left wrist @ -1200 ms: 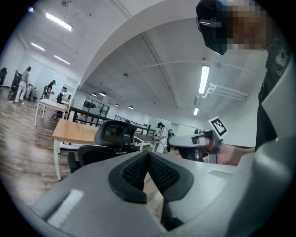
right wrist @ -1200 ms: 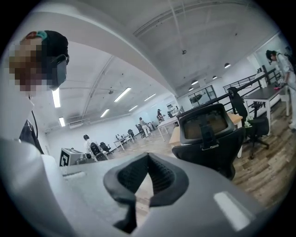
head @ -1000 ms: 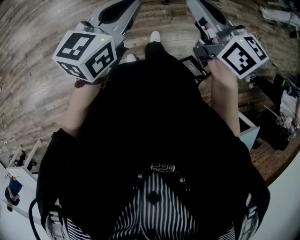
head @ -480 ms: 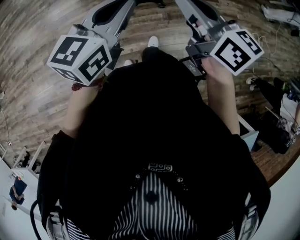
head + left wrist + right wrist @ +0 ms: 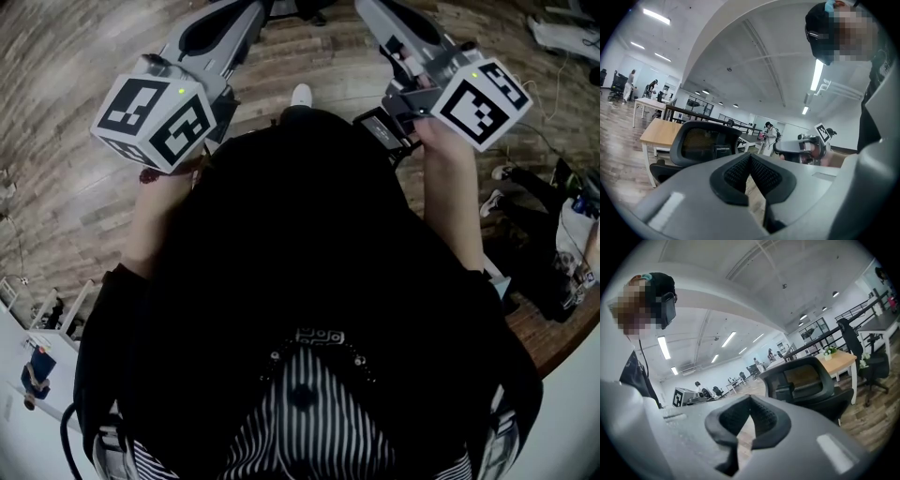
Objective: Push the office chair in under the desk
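A black mesh-backed office chair (image 5: 705, 143) stands ahead of me in front of a light wooden desk (image 5: 658, 131); the right gripper view shows the same chair (image 5: 806, 380) and desk (image 5: 841, 357). My left gripper (image 5: 750, 157) is shut with nothing between its pads, short of the chair. My right gripper (image 5: 750, 399) is shut and empty too. In the head view both are held out ahead of my body, the left gripper (image 5: 220, 37) at upper left, the right gripper (image 5: 403, 33) at upper right, over wood flooring. The chair is hidden from the head view.
Bags and cables (image 5: 553, 234) lie on the floor at my right. A white rack (image 5: 47, 319) stands at lower left. Further desks, another black chair (image 5: 855, 348) and several people (image 5: 768, 136) are in the background.
The floor and the clutter at the right have slid down the head view as I walk forward. Both grippers stay held out ahead, still shut.
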`<move>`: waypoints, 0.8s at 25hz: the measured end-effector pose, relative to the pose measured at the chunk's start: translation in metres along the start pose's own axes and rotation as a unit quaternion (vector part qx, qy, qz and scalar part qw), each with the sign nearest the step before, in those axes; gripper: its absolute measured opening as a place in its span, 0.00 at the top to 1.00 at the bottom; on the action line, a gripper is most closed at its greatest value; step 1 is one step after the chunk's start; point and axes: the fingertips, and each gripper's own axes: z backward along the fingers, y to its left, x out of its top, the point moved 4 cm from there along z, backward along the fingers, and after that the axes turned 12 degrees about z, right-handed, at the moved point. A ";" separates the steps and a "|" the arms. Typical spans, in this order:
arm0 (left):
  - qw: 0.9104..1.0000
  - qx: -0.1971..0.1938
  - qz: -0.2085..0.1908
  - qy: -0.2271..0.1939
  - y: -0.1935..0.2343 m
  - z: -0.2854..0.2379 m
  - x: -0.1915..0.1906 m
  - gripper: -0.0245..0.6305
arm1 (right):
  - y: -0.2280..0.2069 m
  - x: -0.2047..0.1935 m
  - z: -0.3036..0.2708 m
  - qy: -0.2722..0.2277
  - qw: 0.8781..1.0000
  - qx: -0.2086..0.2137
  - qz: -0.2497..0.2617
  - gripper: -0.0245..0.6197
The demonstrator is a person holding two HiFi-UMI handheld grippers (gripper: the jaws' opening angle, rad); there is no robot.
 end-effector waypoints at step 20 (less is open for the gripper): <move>0.998 0.064 0.008 0.000 0.023 -0.070 0.009 0.96 | -0.103 0.011 -0.014 -0.010 1.000 0.021 -0.019 0.96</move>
